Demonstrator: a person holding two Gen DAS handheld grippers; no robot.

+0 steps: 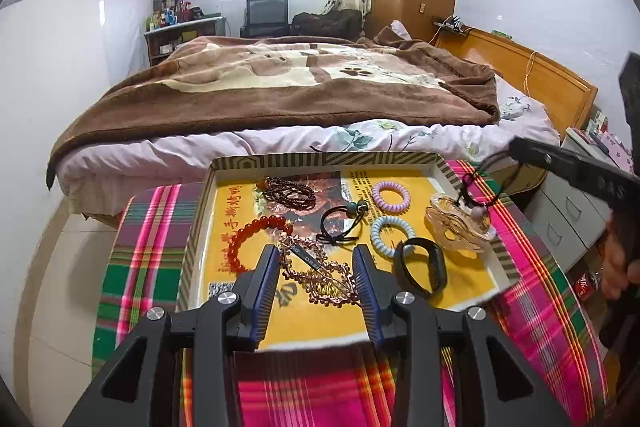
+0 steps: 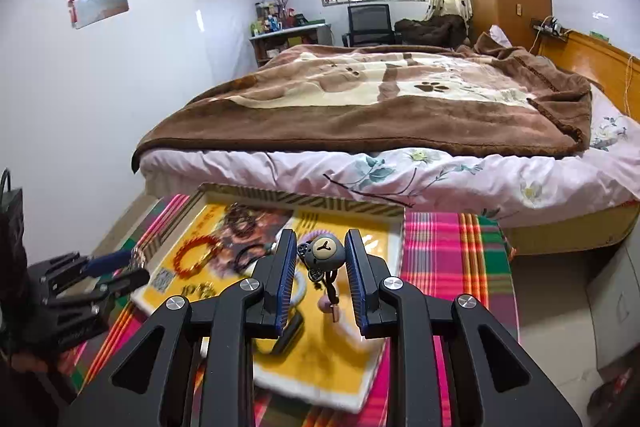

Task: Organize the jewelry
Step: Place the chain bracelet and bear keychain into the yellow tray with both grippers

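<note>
A striped-rim tray [image 1: 472, 195] with a yellow floor lies on a plaid cloth. In it are a red bead bracelet [image 1: 260, 239], a dark bead bracelet [image 1: 290, 193], a black hair tie [image 1: 342, 225], purple [image 1: 390, 195] and blue [image 1: 392, 231] spiral ties, a black band [image 1: 420, 267] and an amber hair claw [image 1: 460, 227]. My left gripper [image 1: 318, 251] is shut on a rose-gold beaded hair clip [image 1: 316, 269] above the tray's near part. My right gripper [image 2: 320, 239] is shut on a grey bear charm [image 2: 322, 251]. Its black cord and pink bead [image 1: 478, 213] dangle over the tray's right side.
The small table under the plaid cloth [image 1: 152, 227] stands against a bed [image 1: 280, 99] with a brown blanket. Grey drawers [image 1: 568, 211] and a red can [image 1: 586, 285] are at the right. A hand [image 1: 618, 267] holds the right gripper. Tiled floor lies to the left.
</note>
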